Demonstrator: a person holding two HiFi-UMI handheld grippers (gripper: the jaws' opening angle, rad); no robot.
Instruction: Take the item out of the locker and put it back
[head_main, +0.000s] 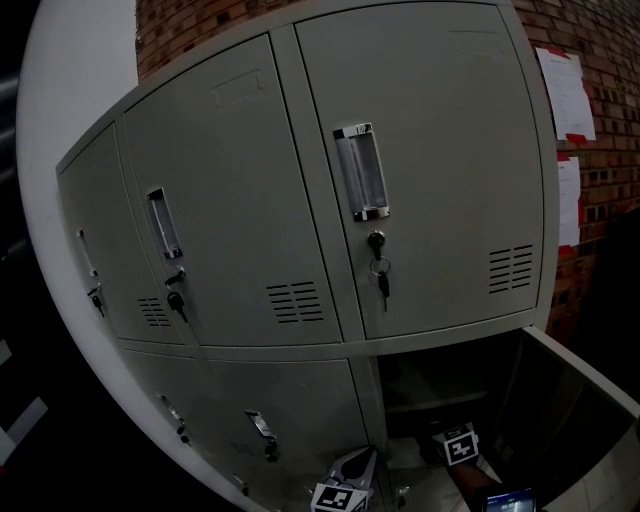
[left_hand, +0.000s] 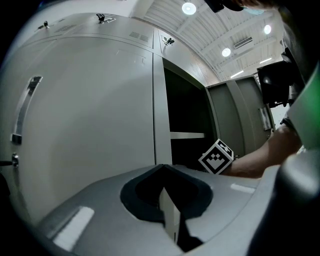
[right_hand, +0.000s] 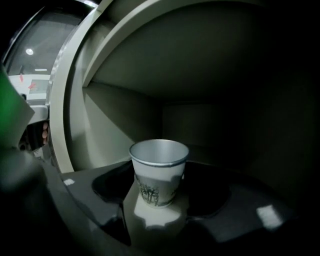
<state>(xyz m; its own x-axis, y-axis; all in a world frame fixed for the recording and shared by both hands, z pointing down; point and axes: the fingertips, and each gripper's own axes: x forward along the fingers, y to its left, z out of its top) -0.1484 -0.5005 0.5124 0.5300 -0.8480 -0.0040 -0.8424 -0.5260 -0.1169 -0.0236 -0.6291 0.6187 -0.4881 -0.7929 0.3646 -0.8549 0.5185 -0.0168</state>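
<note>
A white paper cup (right_hand: 158, 172) with a dark printed pattern stands upright inside the open bottom locker compartment (head_main: 440, 385). My right gripper (right_hand: 159, 187) reaches into that compartment with both jaws against the cup's sides. Whether the cup rests on the locker floor or hangs just above it, I cannot tell. In the head view only that gripper's marker cube (head_main: 459, 446) shows; the cup is hidden there. My left gripper (left_hand: 170, 212) is shut with nothing in it, low in front of the closed bottom-left door (head_main: 345, 485). It also sees the right gripper's marker cube (left_hand: 216, 156).
The compartment's door (head_main: 575, 405) stands swung out to the right. A shelf (head_main: 430, 405) crosses the compartment. Keys (head_main: 381, 277) hang from the upper right door's lock. The other grey doors are closed. Papers (head_main: 567, 95) hang on the brick wall at the right.
</note>
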